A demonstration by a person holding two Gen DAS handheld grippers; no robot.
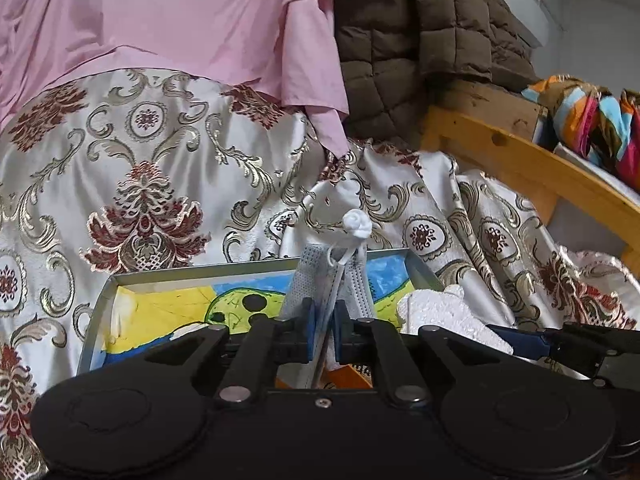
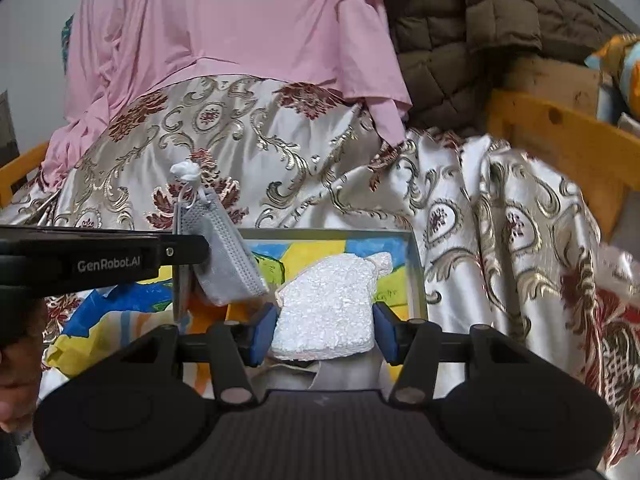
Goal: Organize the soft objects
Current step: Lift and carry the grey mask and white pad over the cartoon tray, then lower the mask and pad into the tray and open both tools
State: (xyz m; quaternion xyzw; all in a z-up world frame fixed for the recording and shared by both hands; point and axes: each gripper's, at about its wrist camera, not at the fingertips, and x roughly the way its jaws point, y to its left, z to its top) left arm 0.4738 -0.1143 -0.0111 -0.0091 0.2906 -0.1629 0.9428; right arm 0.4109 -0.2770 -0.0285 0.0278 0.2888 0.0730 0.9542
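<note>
We hold a tool in each hand over the tray [image 2: 416,264], a shallow metal tray with a bright painted picture inside, and both tools carry something soft that we think belongs in it. The left gripper [image 1: 325,322] is squeezed nearly shut on a grey face mask [image 1: 340,280]. The mask is thin and folded flat, so the jaws need only a tiny gap to pinch it. It sticks up out of the jaws above the tray, and its white ear loops [image 1: 357,224] are bunched in a knot at the top, above the tray's far rim. The right gripper [image 2: 325,330] is about half open, because it is hugging something fat: a white foam piece [image 2: 328,304] with a bumpy skin. The blue pads [image 2: 266,330] press on both sides of it, so it sits right between the jaws, and its far tip reaches toward the tray's right wall. From the right view, the mask hangs just left of the foam, over the left part of the tray. The tray rests on a shiny patterned cloth [image 1: 160,160], and beyond the tray a pink cloth [image 2: 224,28] and a brown quilted coat [image 1: 408,40] hang down. We think both soft things are held low and close to the tray so they can be dropped in without falling on the cloth.
</note>
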